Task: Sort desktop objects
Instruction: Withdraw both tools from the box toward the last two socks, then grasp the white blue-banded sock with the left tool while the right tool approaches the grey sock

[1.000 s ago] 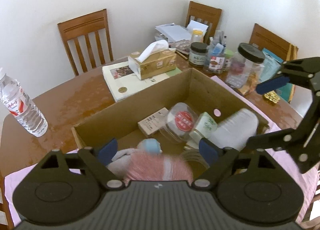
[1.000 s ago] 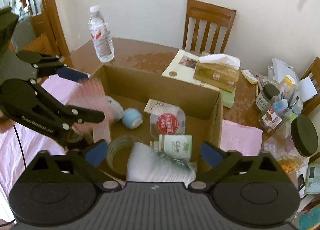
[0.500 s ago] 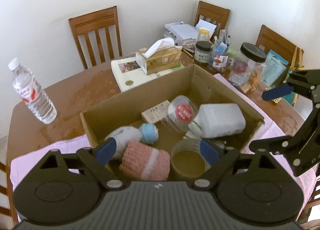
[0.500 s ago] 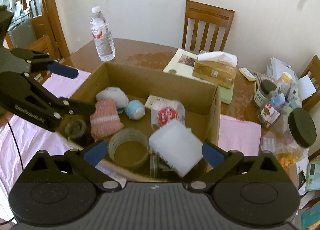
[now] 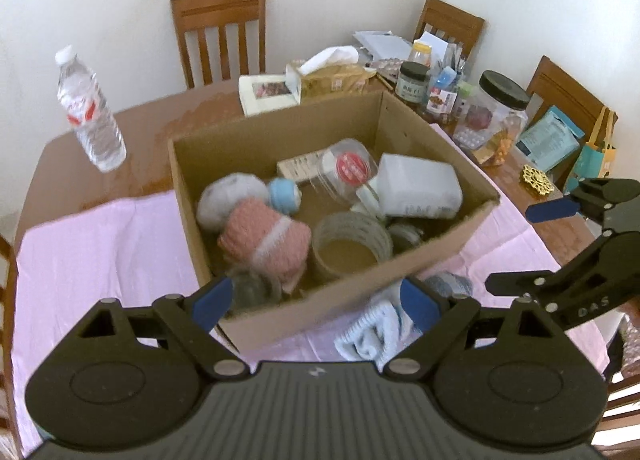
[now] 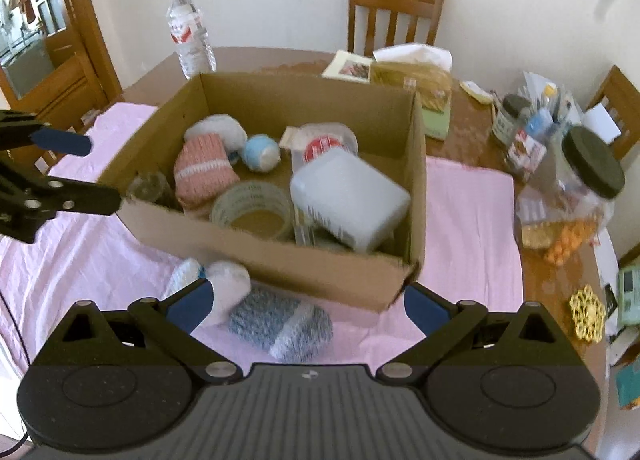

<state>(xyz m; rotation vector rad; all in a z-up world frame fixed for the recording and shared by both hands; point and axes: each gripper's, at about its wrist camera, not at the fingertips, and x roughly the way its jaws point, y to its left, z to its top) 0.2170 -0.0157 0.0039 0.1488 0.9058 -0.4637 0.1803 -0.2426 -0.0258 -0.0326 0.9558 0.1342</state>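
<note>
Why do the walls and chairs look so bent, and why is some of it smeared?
Left wrist view: a wide lens bows the chair and darkens the corners; the cardboard box has a smeared near edge. Right wrist view: same bending, the tissue box is blurred, and daylight glares at the door.

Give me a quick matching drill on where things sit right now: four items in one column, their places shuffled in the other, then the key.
Items
1. pink knitted roll
2. grey-blue knitted roll
3. water bottle
4. tissue box

Places
A. on the pink cloth, outside the box's near wall
B. upright on bare wood past the box's far left corner
C. inside the cardboard box, left part
D. on the table behind the box's far right corner

Pairs: 1-C, 2-A, 3-B, 4-D
</note>
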